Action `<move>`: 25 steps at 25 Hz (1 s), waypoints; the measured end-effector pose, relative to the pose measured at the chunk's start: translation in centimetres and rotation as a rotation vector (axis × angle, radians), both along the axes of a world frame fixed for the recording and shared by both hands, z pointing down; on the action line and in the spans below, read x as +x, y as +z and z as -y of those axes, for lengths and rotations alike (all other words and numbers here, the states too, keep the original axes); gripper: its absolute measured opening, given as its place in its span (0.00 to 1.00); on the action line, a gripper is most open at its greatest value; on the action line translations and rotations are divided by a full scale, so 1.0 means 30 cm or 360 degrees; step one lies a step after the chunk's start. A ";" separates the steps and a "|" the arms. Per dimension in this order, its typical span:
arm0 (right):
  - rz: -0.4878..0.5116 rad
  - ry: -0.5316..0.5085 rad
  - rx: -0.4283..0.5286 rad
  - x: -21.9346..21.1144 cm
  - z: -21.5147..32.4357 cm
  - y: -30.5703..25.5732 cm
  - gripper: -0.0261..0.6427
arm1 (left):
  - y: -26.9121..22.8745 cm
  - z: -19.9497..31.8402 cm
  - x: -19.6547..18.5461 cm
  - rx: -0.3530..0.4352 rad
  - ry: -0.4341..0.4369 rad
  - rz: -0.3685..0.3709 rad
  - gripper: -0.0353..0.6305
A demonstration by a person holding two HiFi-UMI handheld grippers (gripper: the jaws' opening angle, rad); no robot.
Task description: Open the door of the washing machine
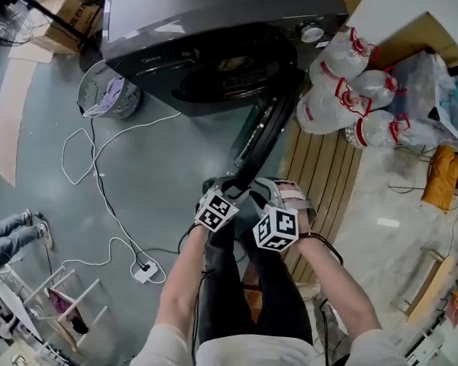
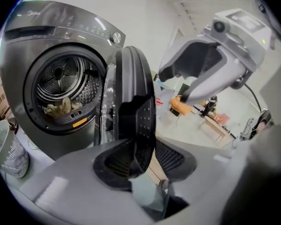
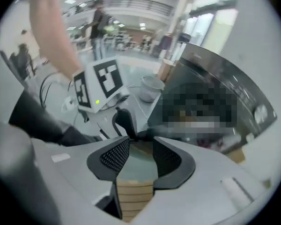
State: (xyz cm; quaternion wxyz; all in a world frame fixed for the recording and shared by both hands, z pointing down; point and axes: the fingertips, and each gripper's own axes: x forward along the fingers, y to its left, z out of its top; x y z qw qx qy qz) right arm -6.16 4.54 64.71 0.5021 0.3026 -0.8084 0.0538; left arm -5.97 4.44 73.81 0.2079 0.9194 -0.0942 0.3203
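The door (image 2: 131,93) of the grey washing machine (image 2: 51,55) is swung wide open, and its edge is seen between the spread-apart jaws of the left tongs (image 2: 145,158), while the right tongs (image 3: 136,156) are held open and empty just beside the left ones.

Probably a lab hall, power strip (image 1: 145,271), cardboard boxes (image 1: 65,10)

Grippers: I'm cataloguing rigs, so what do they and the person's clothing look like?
The left gripper and right gripper are pale grey with black textured jaws; each carries a white cube with black square markers. The person wears a pale short-sleeved shirt and dark trousers.
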 end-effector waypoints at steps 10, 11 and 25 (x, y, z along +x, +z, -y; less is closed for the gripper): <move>0.0736 0.1129 0.0001 0.257 0.090 -0.096 0.25 | -0.003 -0.134 0.146 -0.0023 0.0126 0.0017 0.33; 0.0733 0.1158 0.0009 0.273 0.086 -0.094 0.25 | -0.003 -0.150 0.168 -0.0027 0.0131 0.0008 0.33; 0.0783 0.1382 0.0043 0.552 -0.079 -0.080 0.24 | -0.021 -0.354 0.490 -0.0052 0.0355 -0.0002 0.31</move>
